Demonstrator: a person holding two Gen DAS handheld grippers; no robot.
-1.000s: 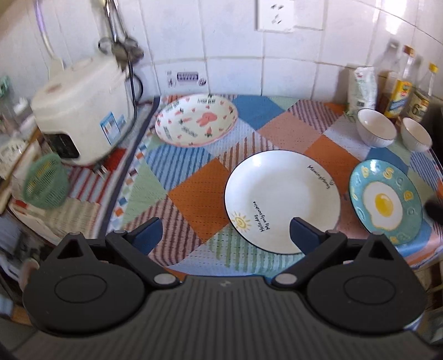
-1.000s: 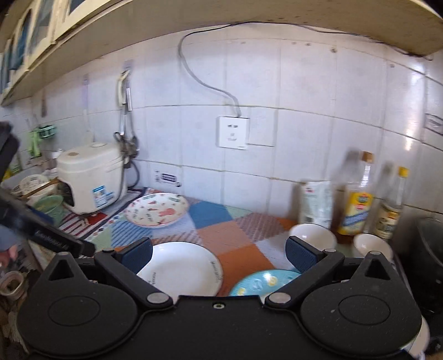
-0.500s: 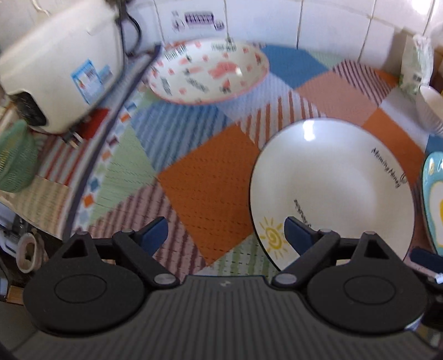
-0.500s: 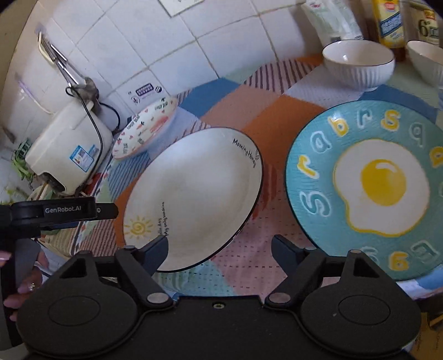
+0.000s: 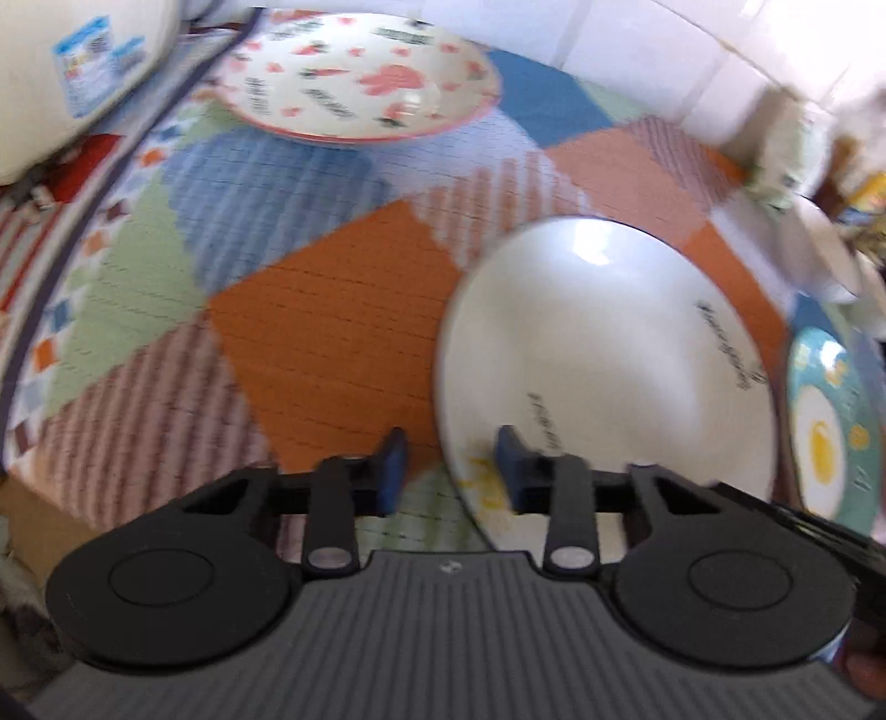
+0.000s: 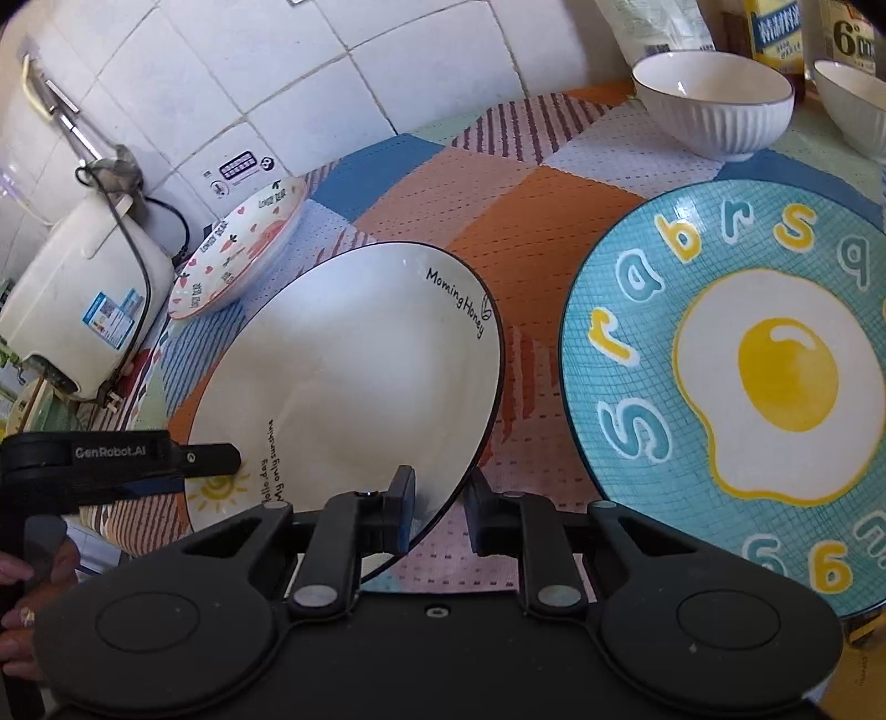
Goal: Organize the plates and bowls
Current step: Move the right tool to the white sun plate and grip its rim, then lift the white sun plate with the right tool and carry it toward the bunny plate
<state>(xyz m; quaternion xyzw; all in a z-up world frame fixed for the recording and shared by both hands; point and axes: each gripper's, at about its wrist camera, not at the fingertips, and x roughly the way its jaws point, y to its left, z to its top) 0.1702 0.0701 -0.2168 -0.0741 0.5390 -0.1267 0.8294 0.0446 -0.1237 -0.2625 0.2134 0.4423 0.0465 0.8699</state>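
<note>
A cream rice cooker (image 6: pixel 83 299) stands at about nine o'clock in the right wrist view, on the far-left edge of the patchwork mat (image 5: pixel 332 321). Just beside it, toward ten o'clock, a plate with pink carrot prints (image 5: pixel 365 72) lies flat on the mat, apart from the other dishes.

The left hand-held gripper (image 5: pixel 451 465) sits at six o'clock in its own blurred view. Its jaws have just been closing, and they pinch the near-left rim of the white plate (image 5: pixel 609 343) beside the small sun drawing, one blue pad outside the rim and the other over the plate's face. A person's hand (image 6: pixel 22 587) holds this tool at eight o'clock in the right wrist view.

The white plate fills the middle of the mat, between the carrot plate and the teal one. The right hand-held gripper (image 6: pixel 440 509) has also just been drawing its jaws together, and it is clamped on the plate's near-right rim, with the dark edge running between the pads.

At three o'clock a teal plate painted with a fried egg (image 6: pixel 720 387) lies close beside the white plate without touching it. Beyond it, at one o'clock, a ribbed white bowl (image 6: pixel 714 105) and a second white bowl (image 6: pixel 853 99) stand upright side by side, in front of bottles (image 6: pixel 775 27) and a bag (image 6: pixel 659 22) against the tiled wall.
</note>
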